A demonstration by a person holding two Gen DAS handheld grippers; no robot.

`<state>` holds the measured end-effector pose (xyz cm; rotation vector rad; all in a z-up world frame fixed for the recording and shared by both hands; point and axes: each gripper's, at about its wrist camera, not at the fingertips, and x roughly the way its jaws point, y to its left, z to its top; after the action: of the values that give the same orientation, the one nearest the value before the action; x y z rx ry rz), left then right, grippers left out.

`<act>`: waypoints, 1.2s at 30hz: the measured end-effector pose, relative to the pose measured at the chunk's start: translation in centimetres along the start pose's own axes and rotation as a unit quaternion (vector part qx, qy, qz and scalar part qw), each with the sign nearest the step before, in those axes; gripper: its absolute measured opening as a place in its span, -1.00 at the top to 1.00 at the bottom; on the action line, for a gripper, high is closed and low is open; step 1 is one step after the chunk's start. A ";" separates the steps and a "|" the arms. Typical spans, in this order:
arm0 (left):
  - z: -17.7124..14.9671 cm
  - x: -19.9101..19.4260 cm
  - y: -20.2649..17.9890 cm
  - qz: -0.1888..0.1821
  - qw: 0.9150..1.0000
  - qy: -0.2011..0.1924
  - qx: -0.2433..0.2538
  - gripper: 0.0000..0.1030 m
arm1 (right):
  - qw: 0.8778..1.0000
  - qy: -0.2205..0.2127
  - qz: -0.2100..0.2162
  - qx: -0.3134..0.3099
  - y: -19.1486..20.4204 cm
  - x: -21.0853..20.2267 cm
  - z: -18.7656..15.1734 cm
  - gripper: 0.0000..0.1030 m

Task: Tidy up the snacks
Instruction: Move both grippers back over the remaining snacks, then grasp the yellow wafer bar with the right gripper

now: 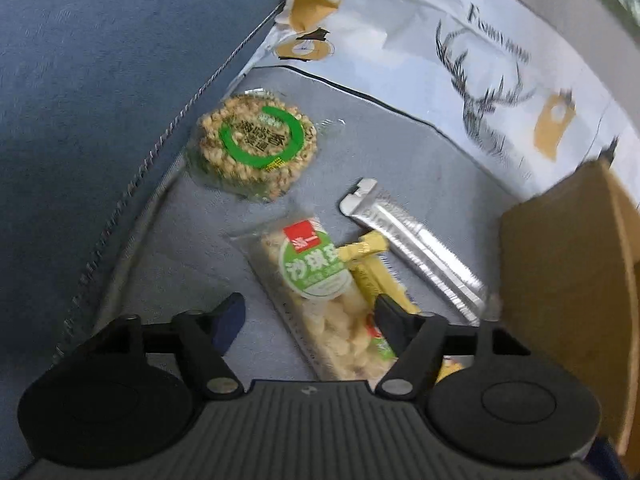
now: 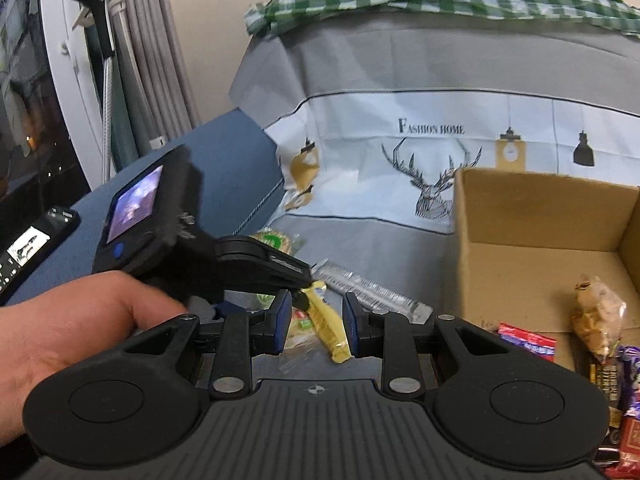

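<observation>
Scene: I see loose snacks lying on a grey cloth [image 1: 400,160], with a box [image 2: 540,240] to their right that already holds several packets.
Left gripper: my left gripper [image 1: 308,320] points steeply down with its jaws wide apart and nothing between the pads. It straddles the bar [image 1: 320,304], a clear pack with a green label.
Right gripper: my right gripper [image 2: 316,326] is empty, jaws part open. It hangs above the yellow stick [image 2: 328,328], apart from it.
Other snacks: the round cake [image 1: 252,144] lies further off by the cloth's edge. The foil stick [image 1: 416,244] lies just beside the box wall.
Step in hand: I judge it to be picking up the bar with the left gripper.
How to do it well: I would centre the pads across the bar's narrow width, sink until they flank the pack, then close gently so the crumbly contents survive.
Watch: the yellow stick seems to overlap the bar's right edge, though blur makes that unsure. I'd keep the right pad clear of it.
Afterwards: lift straight, then carry over the box wall.
</observation>
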<state>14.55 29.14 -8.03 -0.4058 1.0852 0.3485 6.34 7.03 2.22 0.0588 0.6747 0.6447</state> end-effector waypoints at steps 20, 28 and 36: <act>-0.2 -1.7 3.4 0.015 1.000 0.008 0.013 0.03 | 0.991 0.066 -0.102 -0.054 3.0 9.7 -0.8 -0.02; -0.2 -1.4 3.4 0.011 1.000 0.016 0.015 0.02 | 0.985 0.108 -0.124 -0.059 2.2 13.7 -1.6 -0.20; -0.5 -0.8 3.2 0.009 0.999 0.028 0.026 0.02 | 0.985 0.126 -0.071 -0.093 3.2 13.9 -2.3 0.66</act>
<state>12.36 31.63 -7.94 -0.3614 1.1503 0.3268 11.58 17.21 -6.61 -0.2466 0.8518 0.5788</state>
